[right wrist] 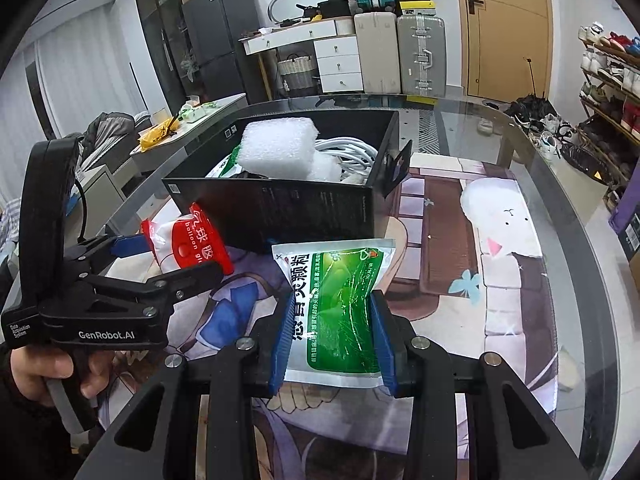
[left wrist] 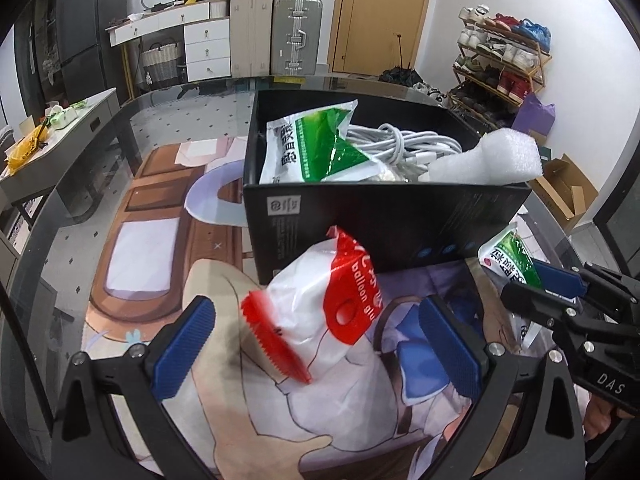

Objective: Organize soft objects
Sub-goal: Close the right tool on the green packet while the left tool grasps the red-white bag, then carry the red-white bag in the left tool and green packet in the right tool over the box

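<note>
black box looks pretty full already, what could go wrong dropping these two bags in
The black box already holds a green sachet, white cable and foam block poking above its rim, so more may slide off. The right gripper pinches its green sachet hard. The left gripper stands open around the red-and-white bag.

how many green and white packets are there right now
2. One packet lies inside the black box, beside the white cable and foam. The other packet is pinched in the right gripper in front of the box. More may be buried inside.

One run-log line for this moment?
right tongs: shut on green-white sachet | left tongs: open around red-white balloon-glue bag | black cardboard box: part-filled
</note>
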